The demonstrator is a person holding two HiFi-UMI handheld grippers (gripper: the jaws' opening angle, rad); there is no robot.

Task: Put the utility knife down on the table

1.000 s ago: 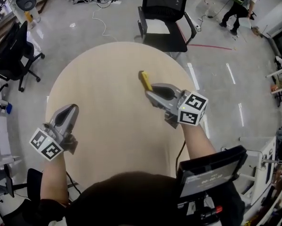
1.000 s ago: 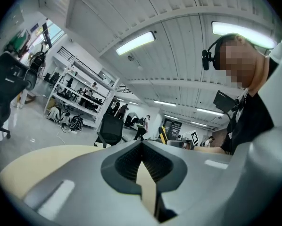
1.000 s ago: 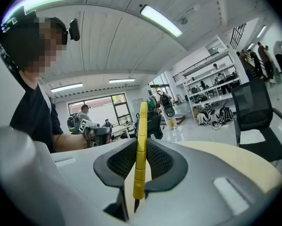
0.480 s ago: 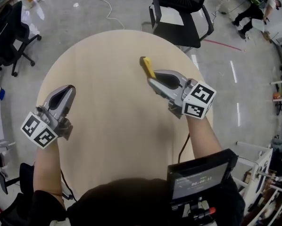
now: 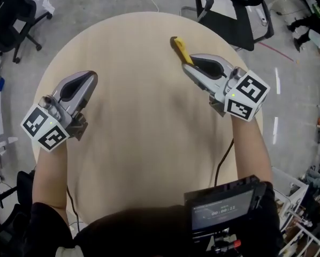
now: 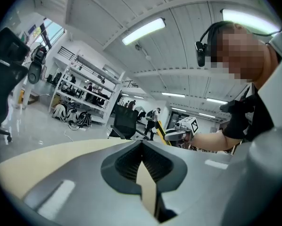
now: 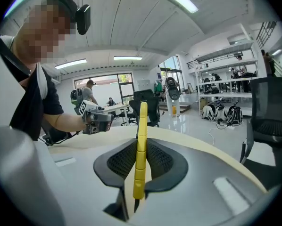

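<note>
Jaws of right gripper [image 5: 188, 68] pinch the yellow utility knife [image 5: 180, 48]; left gripper [image 5: 90, 77] closed.

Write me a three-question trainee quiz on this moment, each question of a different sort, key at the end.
1. True or false: the utility knife lies loose on the table, with no tool on it.
2. What is between the jaws of the left tool? A: the knife. B: nothing. C: a cable.
3. Fill in: the knife's yellow body is clamped in the ____ tool, its far end sticking out past the tips.

Key
1. False: it is held on edge between two closed jaws.
2. B: the jaws meet at their tips with nothing in them.
3. Right: the right tool grips it.
</note>
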